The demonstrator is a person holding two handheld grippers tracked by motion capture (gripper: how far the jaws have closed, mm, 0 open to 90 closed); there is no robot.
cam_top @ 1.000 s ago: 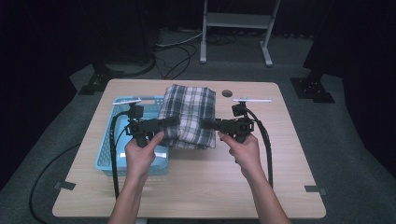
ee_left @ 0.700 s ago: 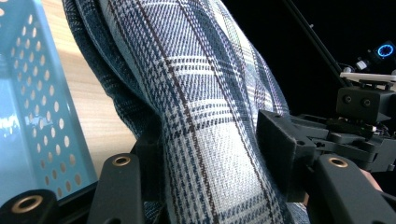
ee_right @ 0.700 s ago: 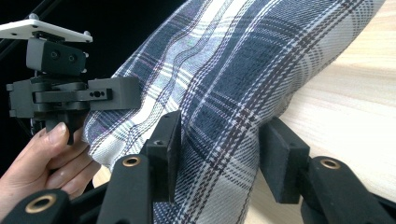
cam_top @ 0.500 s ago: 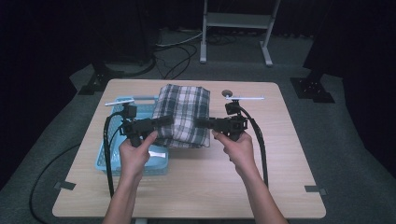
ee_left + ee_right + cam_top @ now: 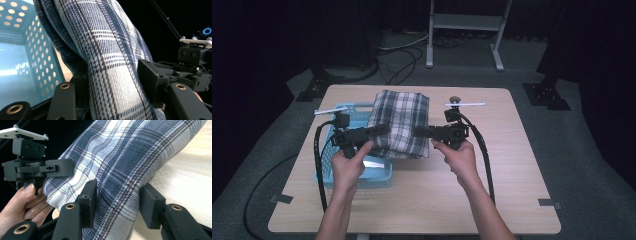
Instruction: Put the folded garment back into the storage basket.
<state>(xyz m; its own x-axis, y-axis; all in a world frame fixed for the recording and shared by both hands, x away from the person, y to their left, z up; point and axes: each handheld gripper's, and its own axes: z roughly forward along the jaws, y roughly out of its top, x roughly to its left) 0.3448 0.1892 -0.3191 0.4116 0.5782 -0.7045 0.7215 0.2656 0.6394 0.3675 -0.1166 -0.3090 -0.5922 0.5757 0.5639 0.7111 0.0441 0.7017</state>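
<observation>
Folded cloth [image 5: 399,122] shifted left, lengthwise front-to-back

Your forearms enter from the near edge and angle slightly toward each other. Your left hand [image 5: 350,162] wraps its grip from below, and the left gripper [image 5: 382,131] points level toward the right. Your right hand [image 5: 458,156] mirrors it, with the right gripper [image 5: 419,132] pointing level toward the left. The two sets of jaws face each other, well apart. Both grippers' jaws are clamped onto the folded plaid cloth [image 5: 401,122], pads [image 5: 88,195] pressing into its sides.
</observation>
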